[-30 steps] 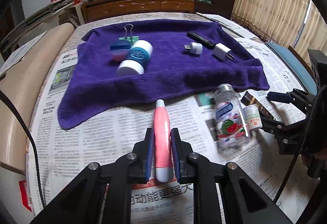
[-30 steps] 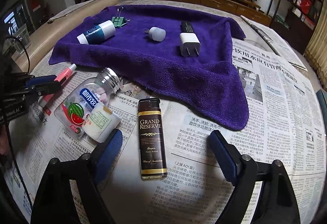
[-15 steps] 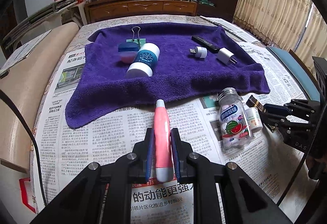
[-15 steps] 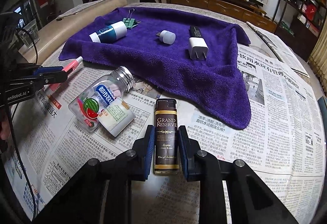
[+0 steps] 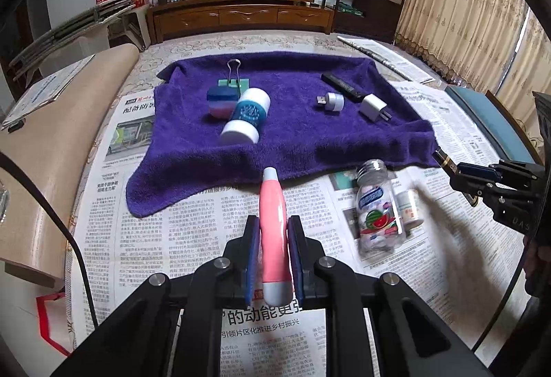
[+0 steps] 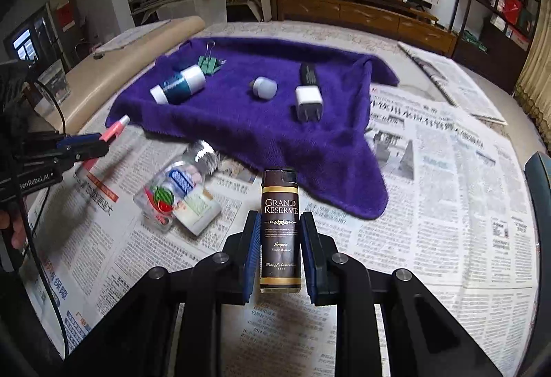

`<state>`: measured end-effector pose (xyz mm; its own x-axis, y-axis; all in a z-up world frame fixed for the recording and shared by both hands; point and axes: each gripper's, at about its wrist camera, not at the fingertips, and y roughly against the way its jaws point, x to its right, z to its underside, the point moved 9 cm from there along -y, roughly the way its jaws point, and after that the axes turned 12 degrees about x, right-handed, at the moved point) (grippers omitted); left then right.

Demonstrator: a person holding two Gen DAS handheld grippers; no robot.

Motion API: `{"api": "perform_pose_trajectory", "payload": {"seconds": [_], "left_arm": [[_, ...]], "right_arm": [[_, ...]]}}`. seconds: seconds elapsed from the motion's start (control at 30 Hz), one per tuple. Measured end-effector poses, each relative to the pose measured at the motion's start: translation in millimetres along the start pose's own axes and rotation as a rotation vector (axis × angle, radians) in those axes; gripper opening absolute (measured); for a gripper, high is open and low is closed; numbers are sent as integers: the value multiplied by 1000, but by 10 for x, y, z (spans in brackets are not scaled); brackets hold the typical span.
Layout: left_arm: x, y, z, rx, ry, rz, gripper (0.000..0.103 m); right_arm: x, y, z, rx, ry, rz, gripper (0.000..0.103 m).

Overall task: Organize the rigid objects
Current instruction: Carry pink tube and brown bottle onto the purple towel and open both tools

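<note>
1. Your left claw (image 5: 273, 260) is clamped on the pink pen (image 5: 272, 232), long axis pointing away toward the purple towel (image 5: 292, 136).
2. Your right claw (image 6: 279, 253) grips the brown lighter (image 6: 279, 229), lengthwise, top toward the towel.
3. A clear candy bottle (image 5: 377, 211) holding pastel pieces lies on the newspaper-covered worktop (image 6: 447, 205), between both claws.

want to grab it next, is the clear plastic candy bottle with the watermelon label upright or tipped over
Tipped over. The clear plastic candy bottle with the watermelon label lies on its side on the newspaper, silver cap toward the purple towel.
</note>
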<state>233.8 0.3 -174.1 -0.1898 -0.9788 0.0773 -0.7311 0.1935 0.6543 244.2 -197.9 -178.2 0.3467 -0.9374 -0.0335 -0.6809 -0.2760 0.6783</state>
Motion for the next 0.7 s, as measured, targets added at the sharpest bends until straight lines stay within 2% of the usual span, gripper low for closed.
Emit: {"api": "perform_pose_trajectory", "payload": {"seconds": [0.2, 0.37, 0.7], "left_arm": [[-8, 127, -216, 28, -6, -6, 17], [-30, 105, -472, 43, -9, -1, 17], [22, -381, -902, 32, -44, 24, 17]], "right_arm": [[90, 85, -282, 32, -17, 0, 23], [129, 2, -515, 49, -26, -7, 23], [131, -542, -926, 41, -33, -44, 23]]}}
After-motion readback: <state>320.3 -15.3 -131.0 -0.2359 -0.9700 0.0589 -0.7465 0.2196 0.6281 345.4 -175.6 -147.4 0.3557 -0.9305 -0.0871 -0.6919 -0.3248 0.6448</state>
